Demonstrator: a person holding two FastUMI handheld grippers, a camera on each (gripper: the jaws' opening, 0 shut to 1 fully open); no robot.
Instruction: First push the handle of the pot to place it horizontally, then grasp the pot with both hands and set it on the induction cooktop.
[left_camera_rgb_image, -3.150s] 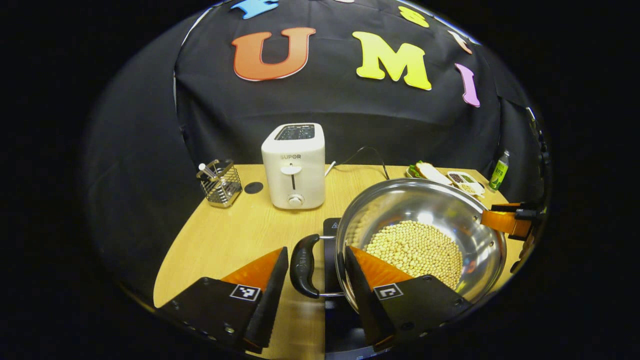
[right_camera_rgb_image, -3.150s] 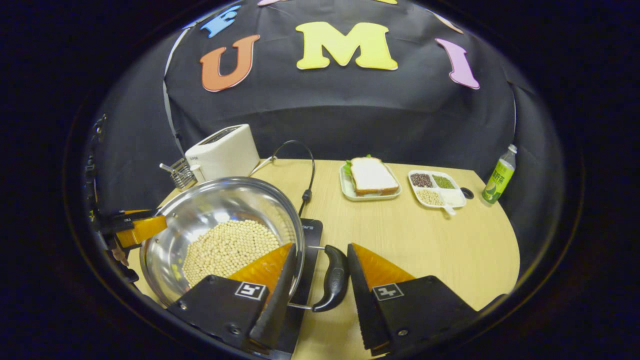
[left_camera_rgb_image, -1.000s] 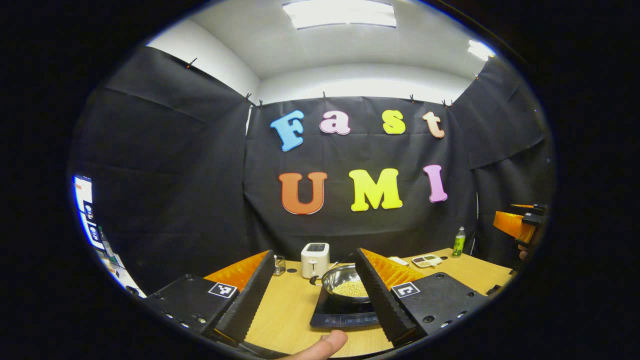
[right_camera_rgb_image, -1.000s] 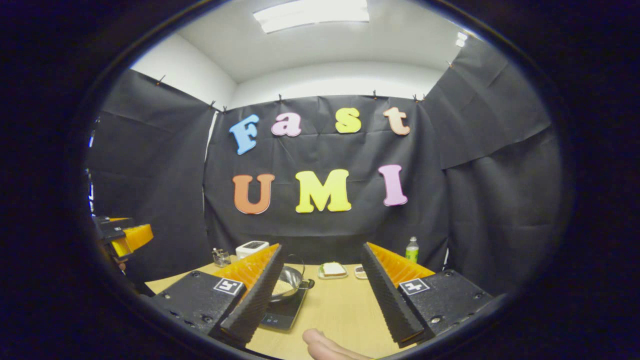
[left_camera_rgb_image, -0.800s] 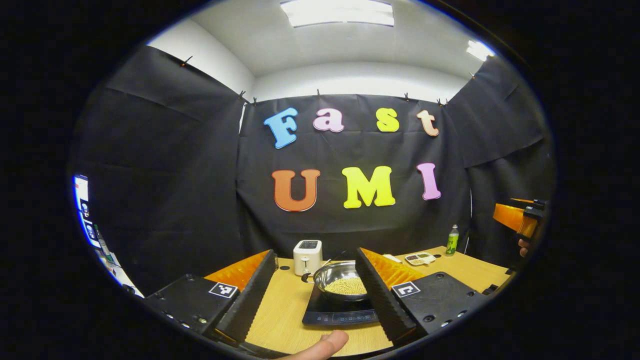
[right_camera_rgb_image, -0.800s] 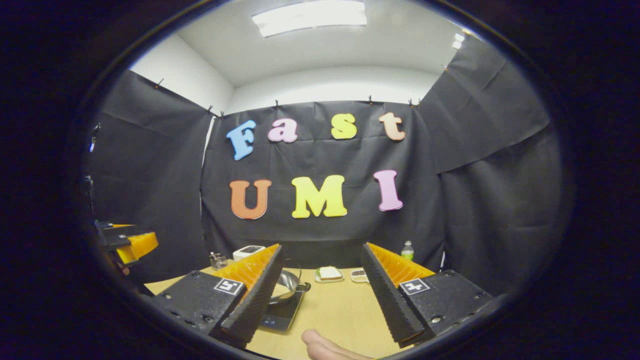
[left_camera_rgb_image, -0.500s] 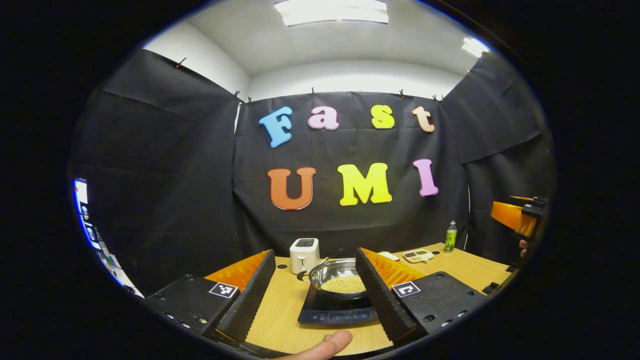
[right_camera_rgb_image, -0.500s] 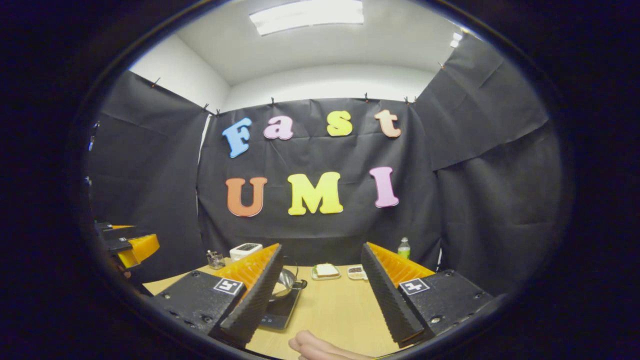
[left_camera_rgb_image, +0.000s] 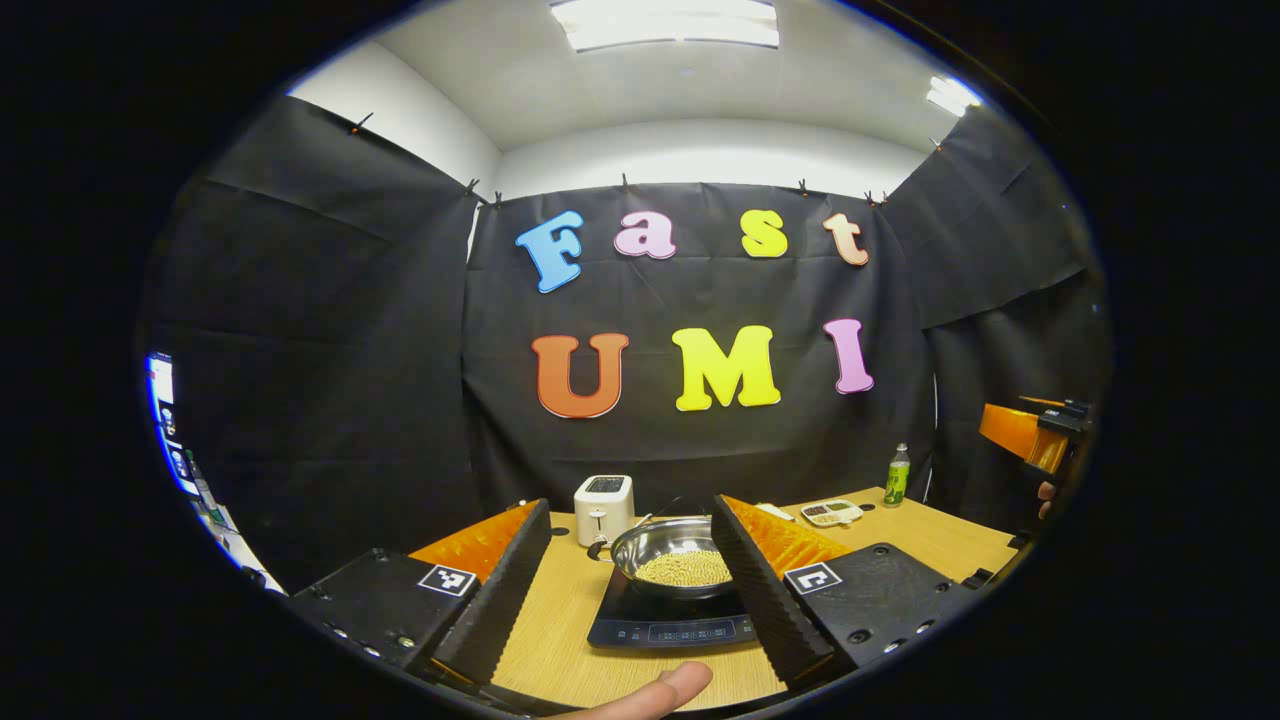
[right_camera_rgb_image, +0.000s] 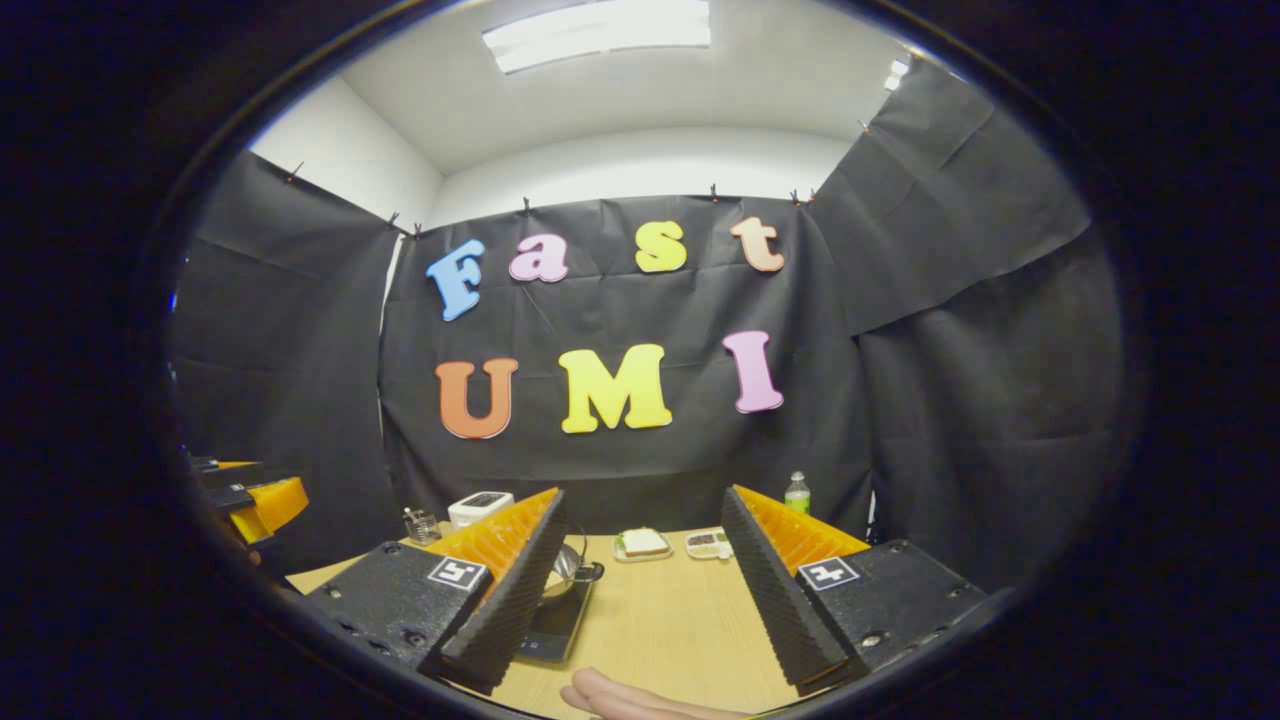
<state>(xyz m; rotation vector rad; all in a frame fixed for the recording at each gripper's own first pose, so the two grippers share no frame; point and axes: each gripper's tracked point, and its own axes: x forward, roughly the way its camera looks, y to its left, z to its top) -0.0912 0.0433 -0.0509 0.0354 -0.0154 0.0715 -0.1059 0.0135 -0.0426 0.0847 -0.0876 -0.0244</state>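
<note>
The steel pot (left_camera_rgb_image: 660, 545) holds pale beans and sits on the black induction cooktop (left_camera_rgb_image: 660, 628) in the middle of the wooden table. In the left gripper view, my left gripper (left_camera_rgb_image: 629, 503) is open, held well back from the table, with the pot seen far off between its fingers. My right gripper (right_camera_rgb_image: 642, 492) is also open and empty. In the right gripper view the pot (right_camera_rgb_image: 567, 562) and cooktop (right_camera_rgb_image: 556, 622) peek out beside its left finger; a black side handle (right_camera_rgb_image: 590, 572) shows. Each gripper appears at the other view's edge: the right (left_camera_rgb_image: 1030, 432), the left (right_camera_rgb_image: 250, 497).
A white toaster (left_camera_rgb_image: 603, 506) stands behind the pot, with a wire utensil holder (right_camera_rgb_image: 420, 524) to its left. A sandwich plate (right_camera_rgb_image: 640, 544), a divided snack tray (left_camera_rgb_image: 830, 513) and a green bottle (left_camera_rgb_image: 897, 474) sit at the table's right. A finger (left_camera_rgb_image: 655, 689) shows near the bottom.
Since 3.1 s ago both grippers have left the pot's side handles and pulled far back and up; the pot stays on the cooktop. Over the last second the views drift only slightly.
</note>
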